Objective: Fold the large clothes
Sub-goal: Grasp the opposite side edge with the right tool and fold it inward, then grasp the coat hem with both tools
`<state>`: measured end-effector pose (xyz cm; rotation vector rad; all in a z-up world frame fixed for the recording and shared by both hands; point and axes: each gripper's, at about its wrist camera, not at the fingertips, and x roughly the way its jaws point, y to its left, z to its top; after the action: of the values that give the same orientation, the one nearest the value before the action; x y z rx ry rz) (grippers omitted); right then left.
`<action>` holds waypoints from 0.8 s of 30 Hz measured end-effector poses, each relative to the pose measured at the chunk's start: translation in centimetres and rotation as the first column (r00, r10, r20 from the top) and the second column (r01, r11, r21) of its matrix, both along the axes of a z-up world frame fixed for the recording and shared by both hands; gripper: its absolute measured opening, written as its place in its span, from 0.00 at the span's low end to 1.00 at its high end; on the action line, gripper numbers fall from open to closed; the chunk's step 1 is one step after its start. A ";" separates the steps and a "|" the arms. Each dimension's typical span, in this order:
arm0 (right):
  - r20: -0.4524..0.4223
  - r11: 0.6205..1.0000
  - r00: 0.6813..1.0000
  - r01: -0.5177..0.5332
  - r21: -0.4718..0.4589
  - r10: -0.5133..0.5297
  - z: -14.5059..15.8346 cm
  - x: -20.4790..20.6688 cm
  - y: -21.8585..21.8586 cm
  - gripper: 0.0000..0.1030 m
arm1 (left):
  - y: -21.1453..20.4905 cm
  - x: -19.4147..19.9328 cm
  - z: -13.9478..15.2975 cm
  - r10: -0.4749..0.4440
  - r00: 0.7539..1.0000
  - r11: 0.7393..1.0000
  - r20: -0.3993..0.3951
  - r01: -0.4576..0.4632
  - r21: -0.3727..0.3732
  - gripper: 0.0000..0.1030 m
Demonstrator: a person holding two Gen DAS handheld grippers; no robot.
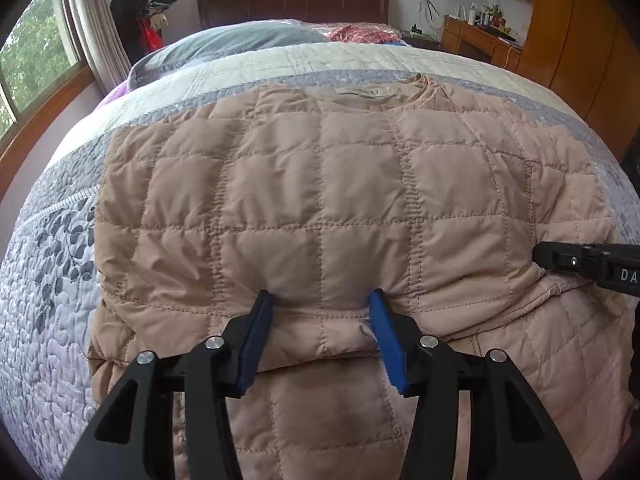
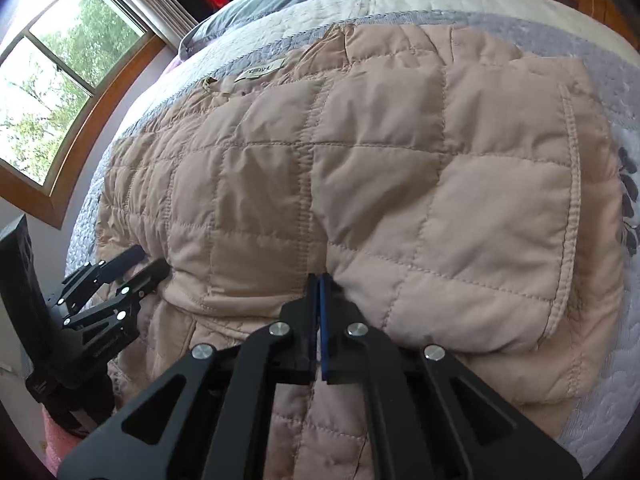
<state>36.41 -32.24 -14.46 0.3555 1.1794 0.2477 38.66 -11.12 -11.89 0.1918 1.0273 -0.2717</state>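
A beige quilted jacket (image 1: 320, 184) lies on the bed with its sleeves folded in and its collar label at the far end. It also shows in the right wrist view (image 2: 380, 168). My left gripper (image 1: 322, 300) is open, its blue pads (image 1: 256, 340) straddling the near folded edge of the jacket. It shows at the left of the right wrist view (image 2: 148, 264). My right gripper (image 2: 320, 280) is shut at the near folded edge, its tips against the fabric. Its black body shows at the right of the left wrist view (image 1: 580, 260).
The jacket rests on a grey and white quilted bedspread (image 1: 52, 300). A grey pillow (image 1: 240, 40) and red patterned fabric (image 1: 360, 34) lie near the dark headboard (image 1: 292, 0). A window (image 2: 60, 72) is to the left, a wooden desk (image 1: 480, 40) to the right.
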 end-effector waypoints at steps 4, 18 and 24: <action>0.082 1.000 0.996 -0.028 0.008 0.027 3.0 -3.6 -1.1 0.16 | 1.7 -1.7 2.5 -0.017 1.000 0.999 0.014 0.017 -0.034 0.50; 0.156 1.000 0.988 0.016 0.008 -0.017 4.1 -26.8 -9.4 0.59 | 22.9 -20.7 3.8 0.118 0.989 0.987 -0.089 -0.127 -0.102 0.64; 0.115 0.996 0.992 0.045 0.082 -0.054 1.3 -32.0 -11.2 0.62 | 24.5 -25.1 1.5 0.124 0.979 0.965 -0.162 -0.157 -0.209 0.65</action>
<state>4.38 -43.41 -13.13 0.4335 1.0455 0.2693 13.58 13.41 -10.39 -0.1045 1.1433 -0.2715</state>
